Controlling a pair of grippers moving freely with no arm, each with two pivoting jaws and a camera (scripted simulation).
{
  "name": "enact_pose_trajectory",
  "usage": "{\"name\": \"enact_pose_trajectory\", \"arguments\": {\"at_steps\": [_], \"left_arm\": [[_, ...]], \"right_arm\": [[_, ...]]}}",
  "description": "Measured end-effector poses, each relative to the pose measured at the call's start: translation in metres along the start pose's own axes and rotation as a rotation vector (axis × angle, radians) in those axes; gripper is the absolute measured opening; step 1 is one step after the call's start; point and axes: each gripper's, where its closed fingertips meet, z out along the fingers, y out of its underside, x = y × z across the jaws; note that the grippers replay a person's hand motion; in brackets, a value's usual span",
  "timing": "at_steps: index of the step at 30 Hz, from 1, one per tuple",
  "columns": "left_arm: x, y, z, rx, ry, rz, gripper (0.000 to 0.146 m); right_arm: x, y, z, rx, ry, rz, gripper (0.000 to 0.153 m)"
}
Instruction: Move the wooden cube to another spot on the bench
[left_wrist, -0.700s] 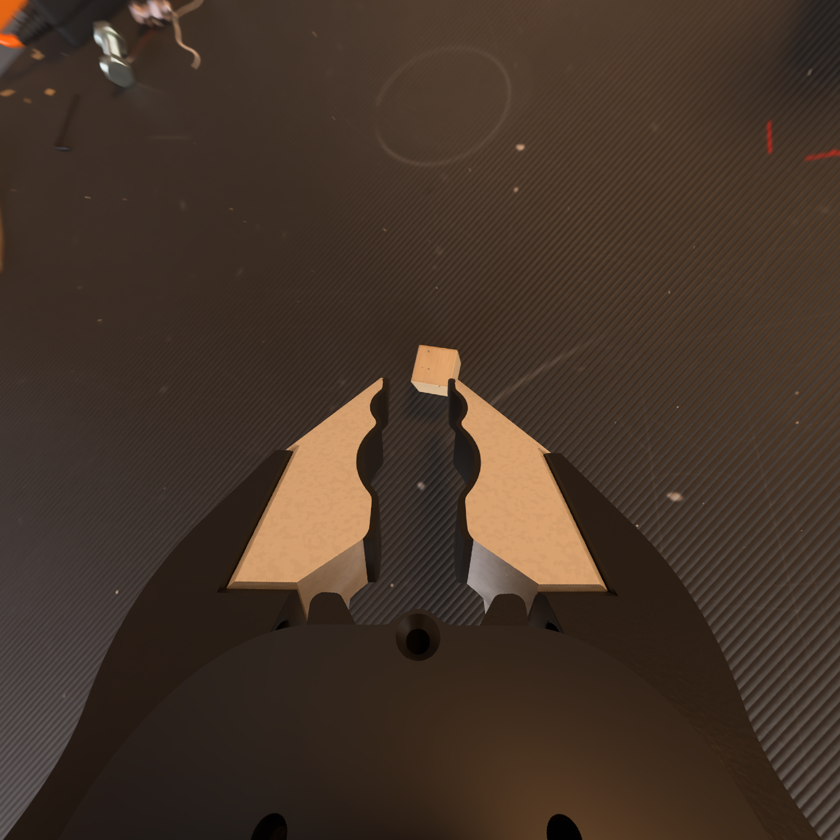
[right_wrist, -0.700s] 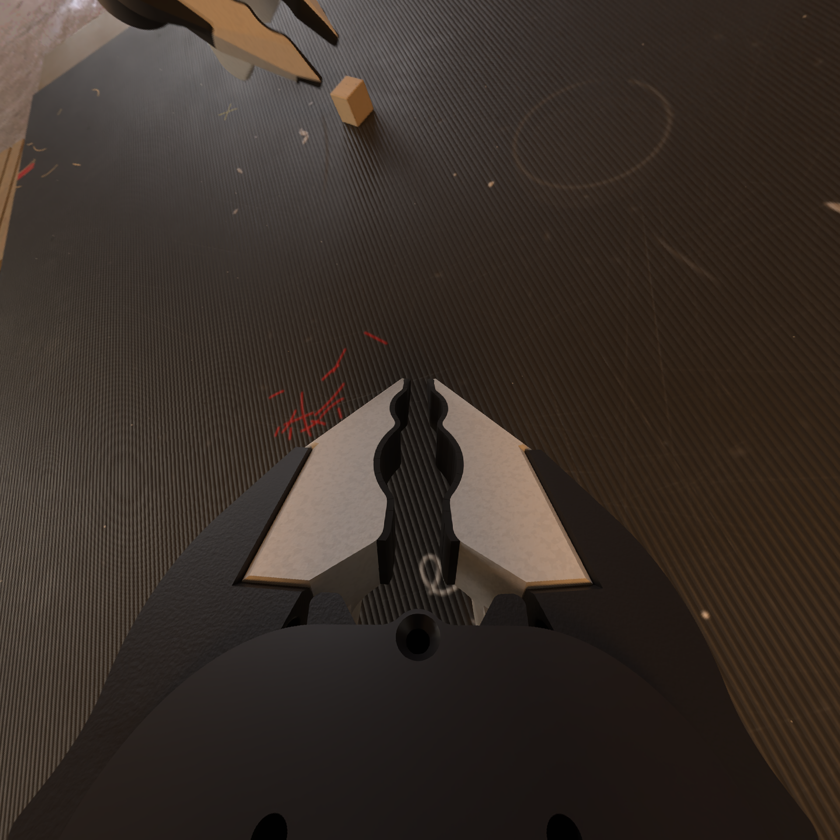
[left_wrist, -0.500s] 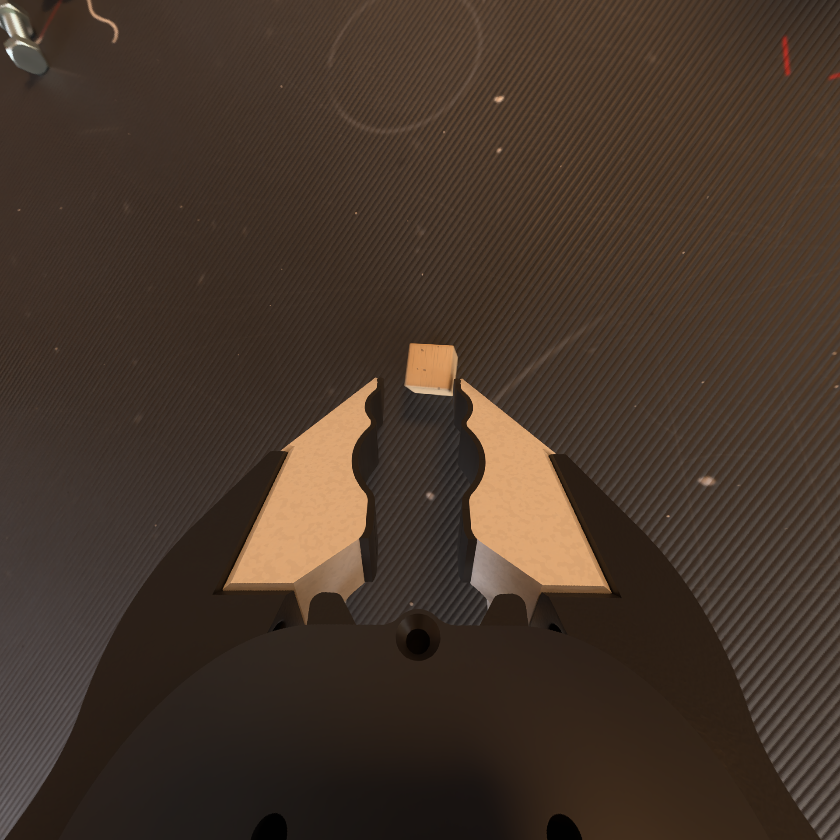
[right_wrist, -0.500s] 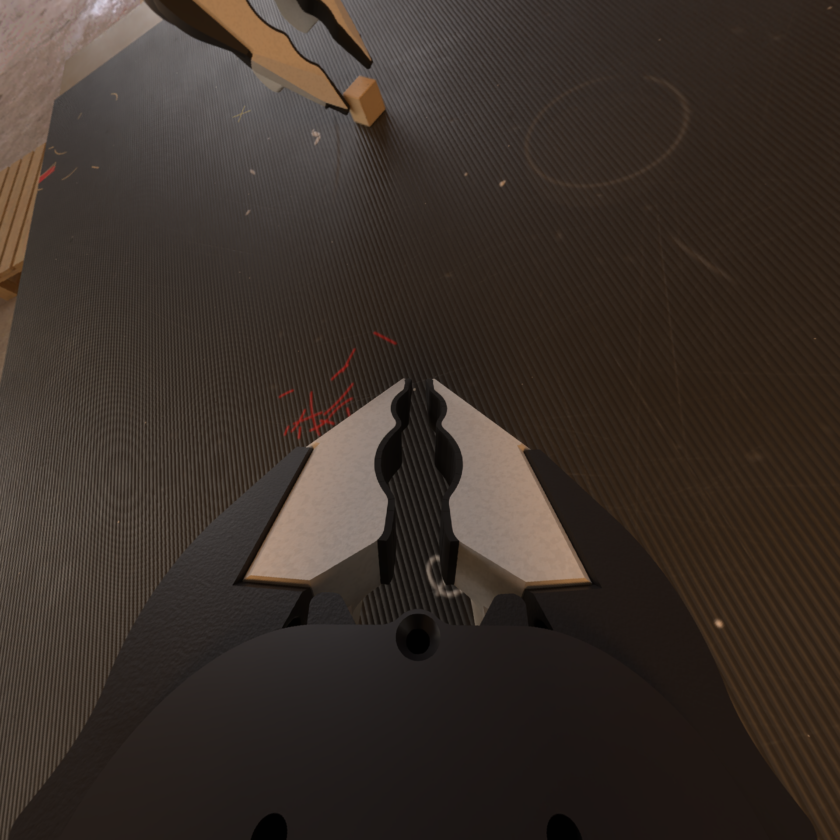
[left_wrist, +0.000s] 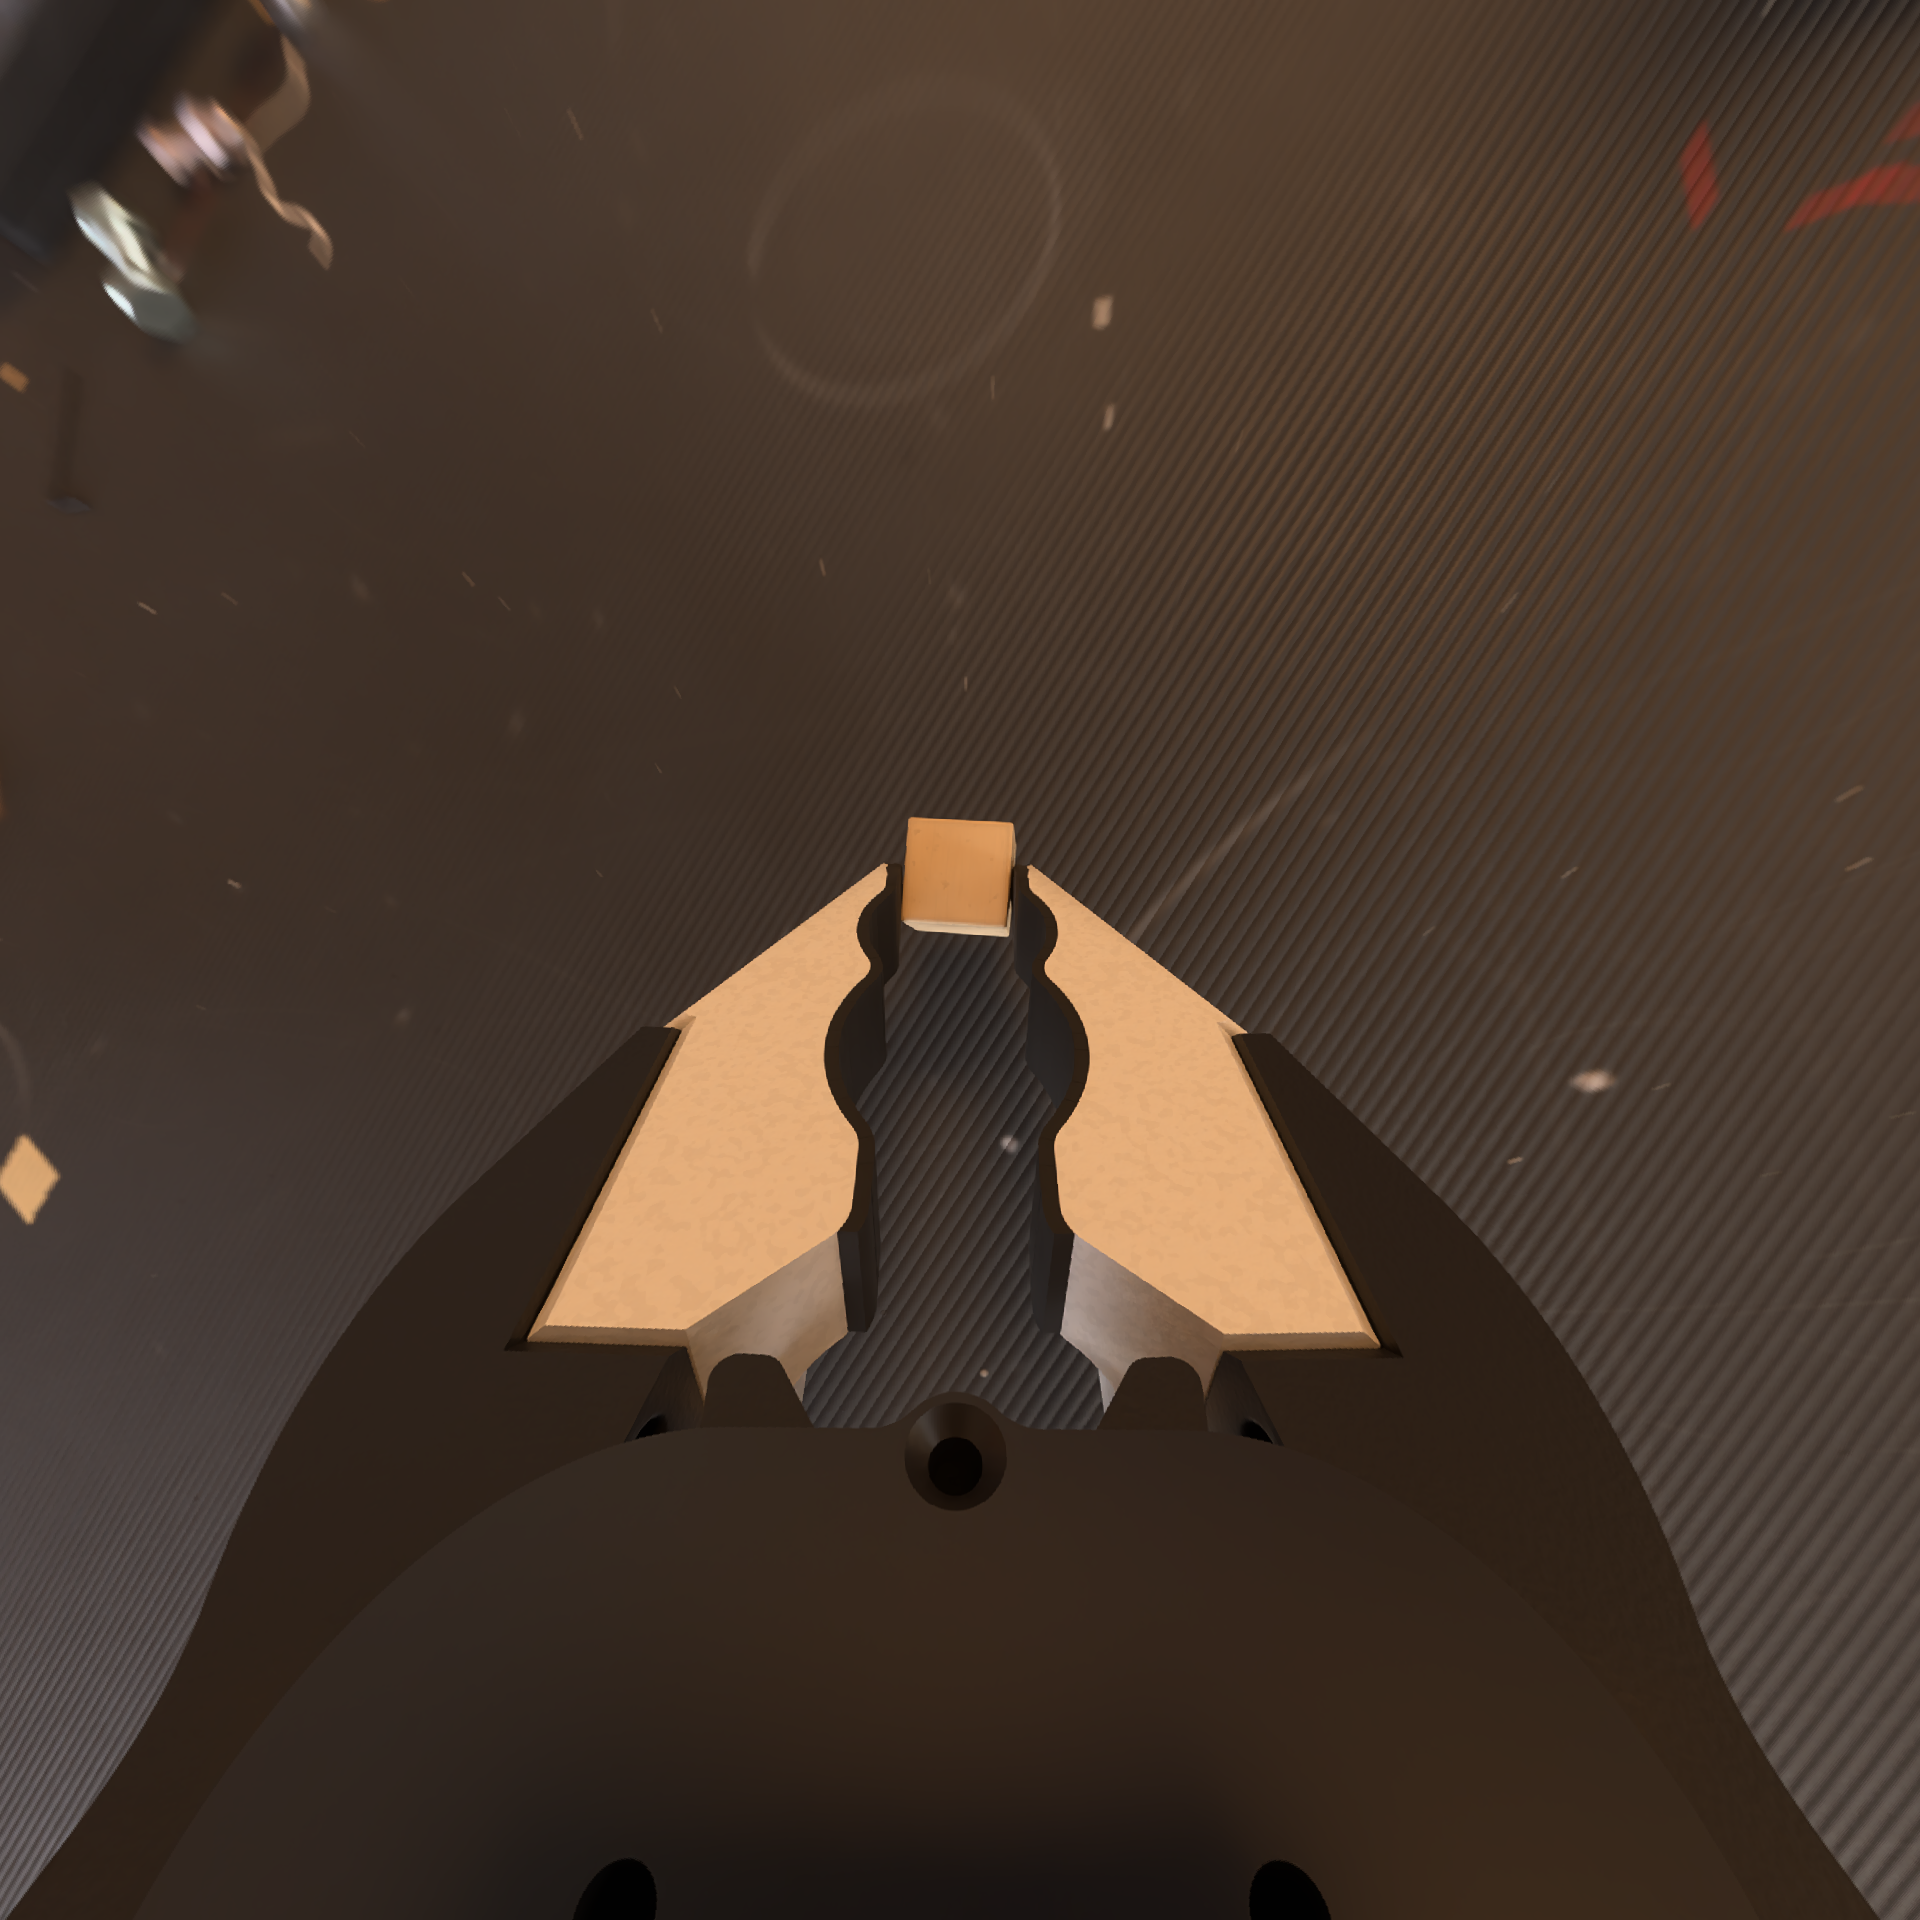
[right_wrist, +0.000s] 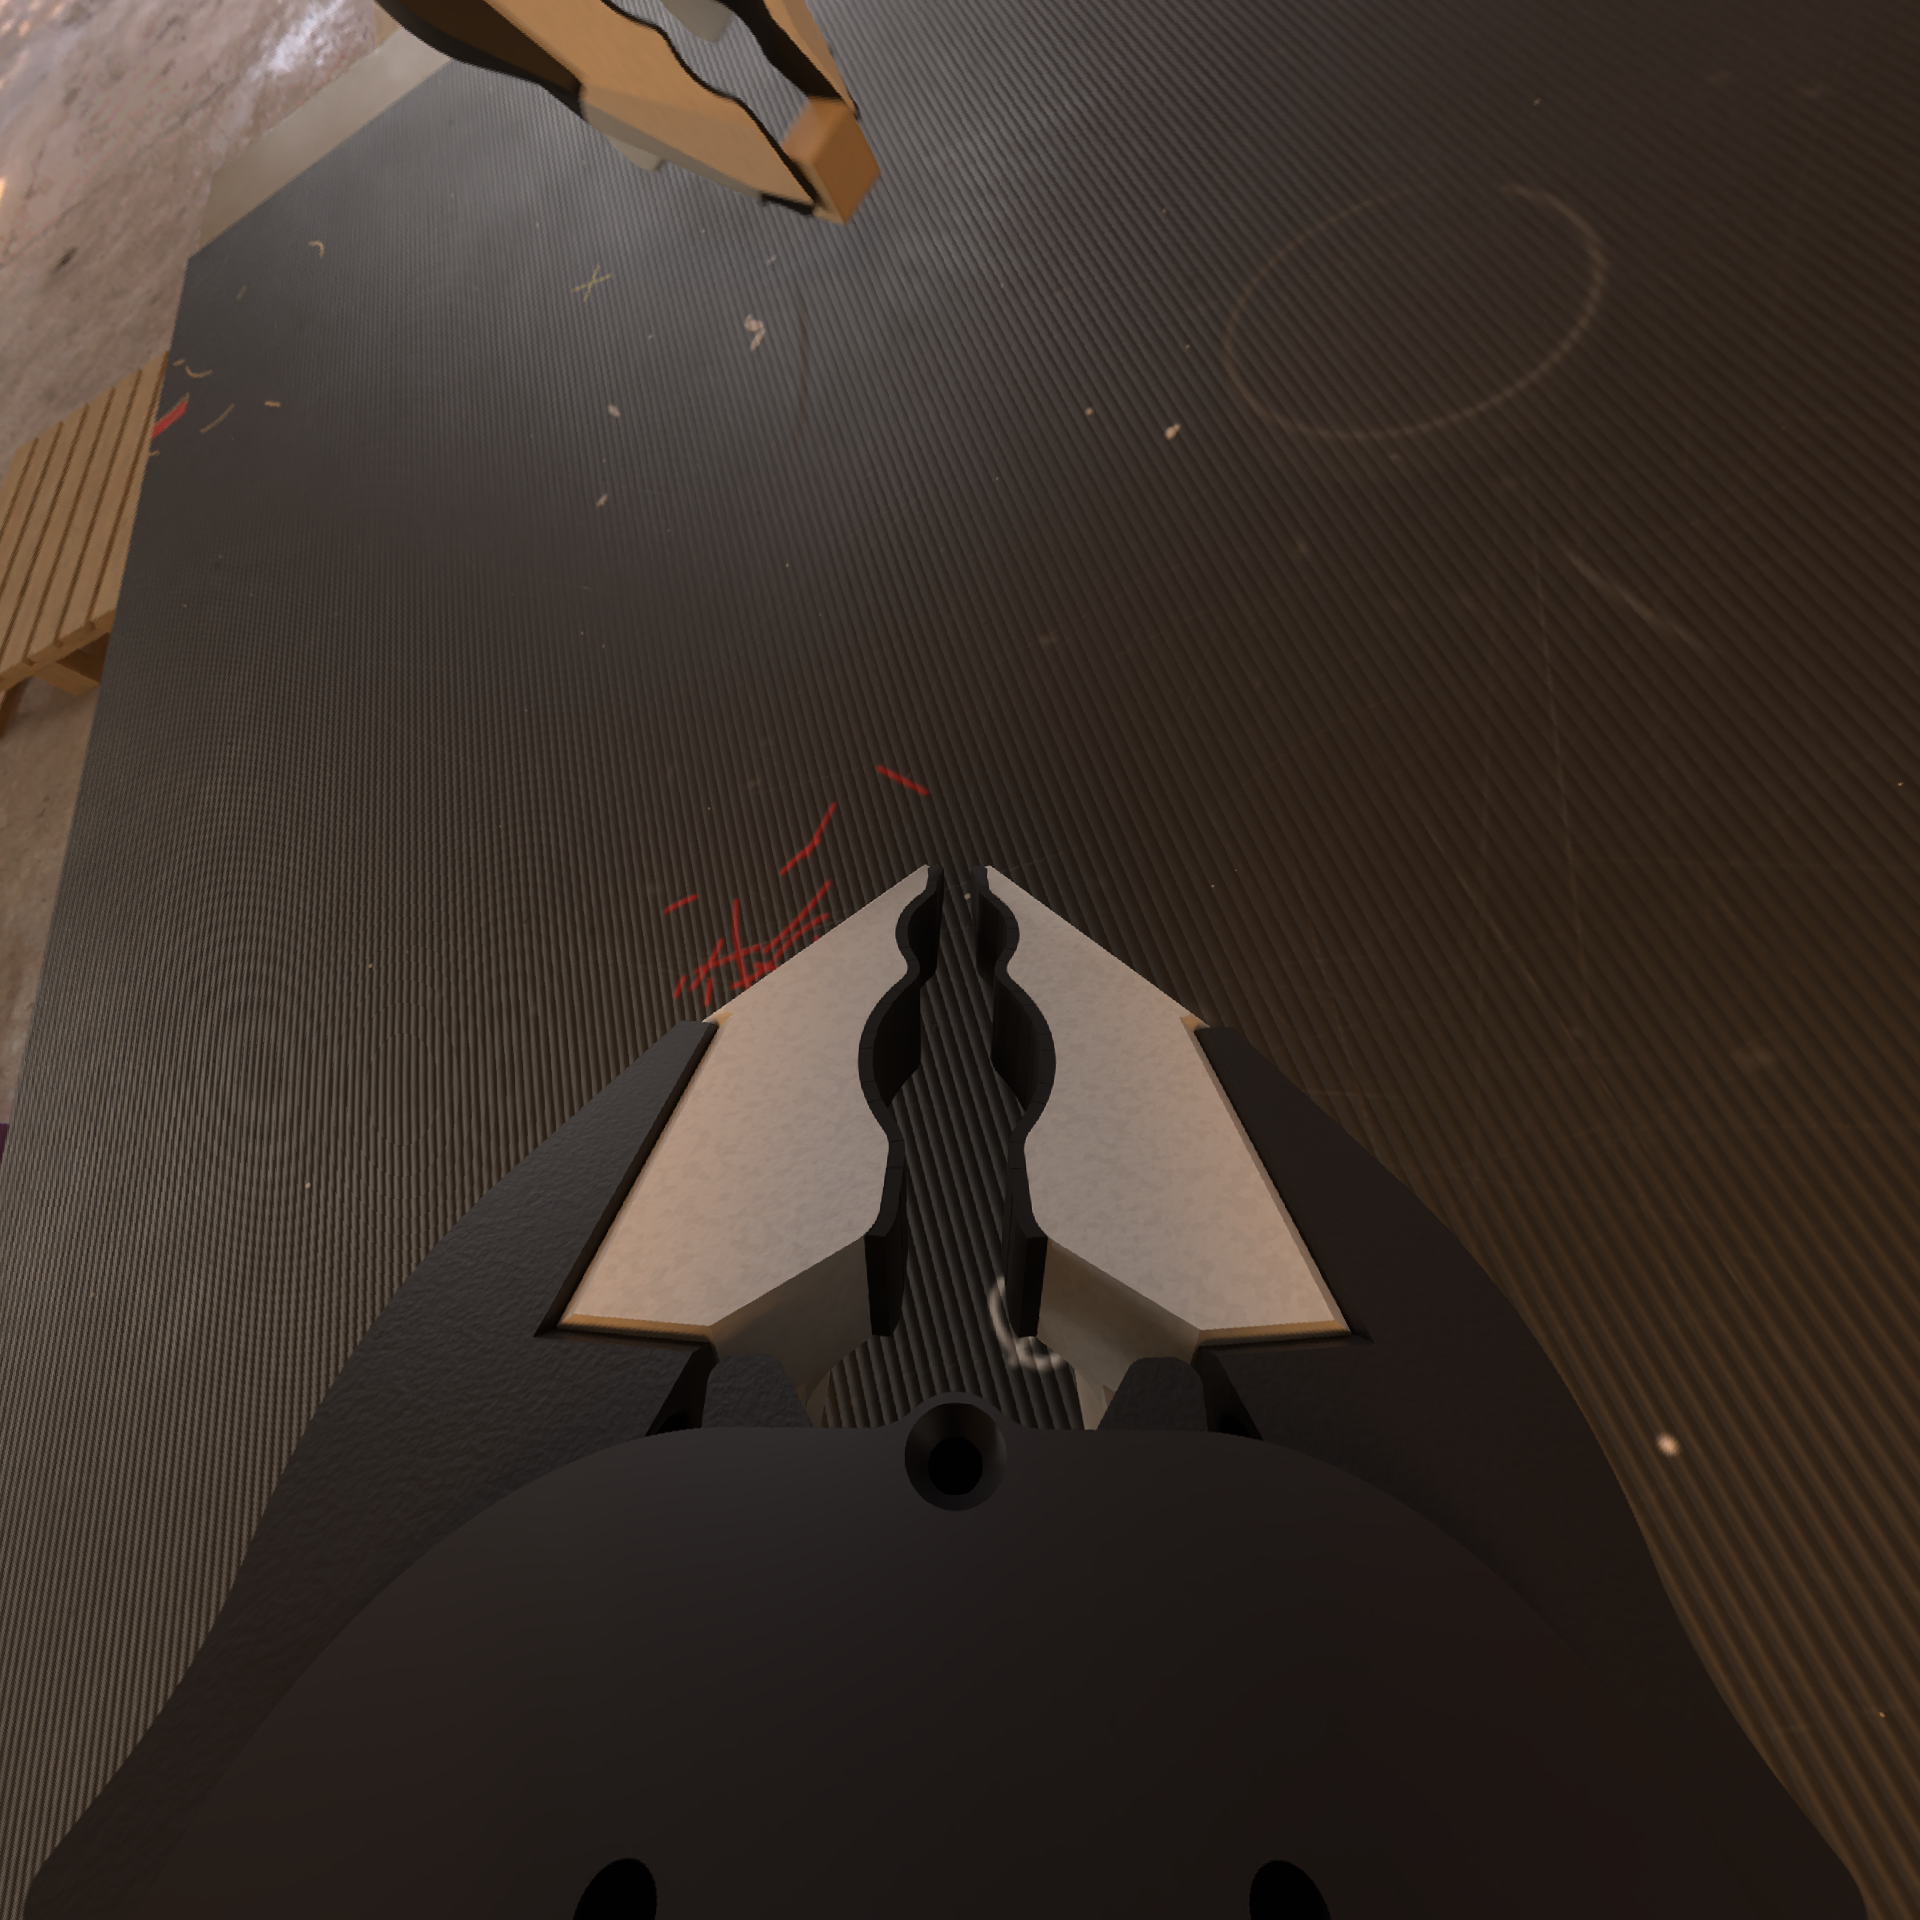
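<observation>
Dark ribbed matting covers the bench (left_wrist: 1455, 623), flecked with pale chips and scratches.

From the left wrist view, the left gripper (left_wrist: 957, 883) has the cube (left_wrist: 956, 871) between its very tips. The fingers stand about a cube's width apart, and each tip seems to press a side face, so I judge it gripped. The cube has no long axis to speak of; it sits square to the fingers, at their far end rather than deep in the scalloped hollows. Beyond the cube a faint chalk ring (left_wrist: 904, 249) marks the mat, red marks (left_wrist: 1849, 192) lie to the ring's right, and blurred metal hardware (left_wrist: 145, 270) to its left.

From the right wrist view, the right gripper (right_wrist: 958, 883) is nearly closed, only a thin slit between its tips, and it holds nothing. Red scratches (right_wrist: 769, 925) lie just left of its tips. The left gripper (right_wrist: 821, 166) shows far off at the top with the cube (right_wrist: 831, 166) at its tips, seemingly lifted clear of the mat; the ring (right_wrist: 1413, 312) lies to the cube's right.

The left gripper alone has the cube, well away from the right one, so carrying and setting down falls to it. With so shallow a hold at the tips, the cube could slip or twist.
</observation>
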Motion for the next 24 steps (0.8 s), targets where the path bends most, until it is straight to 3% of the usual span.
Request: {"name": "enact_pose_trajectory", "arguments": {"at_steps": [2, 5, 7, 10, 16, 24], "left_arm": [[0.005, -0.025, -0.020, 0.110, 0.000, -0.027, 0.021], [0.050, -0.079, -0.039, 0.293, 0.136, -0.046, 0.021], [0.093, -0.112, -0.029, 0.355, 0.223, -0.014, 0.021], [0.147, -0.141, 0.008, 0.310, 0.252, 0.022, 0.021], [0.202, -0.149, 0.065, 0.167, 0.348, 0.043, 0.021], [0.206, -0.149, 0.077, 0.160, 0.303, 0.052, 0.021]], "right_arm": [[0.001, -0.002, -0.002, 0.014, 0.003, 0.002, 0.005], [0.008, -0.009, -0.007, 0.053, 0.045, 0.005, 0.004], [0.016, -0.017, -0.014, 0.102, 0.095, 0.008, 0.005], [0.031, -0.035, -0.034, 0.236, 0.203, -0.001, 0.008], [0.046, -0.058, -0.073, 0.452, 0.288, 0.040, 0.009], [0.045, -0.058, -0.072, 0.459, 0.227, 0.100, 0.008]]}}
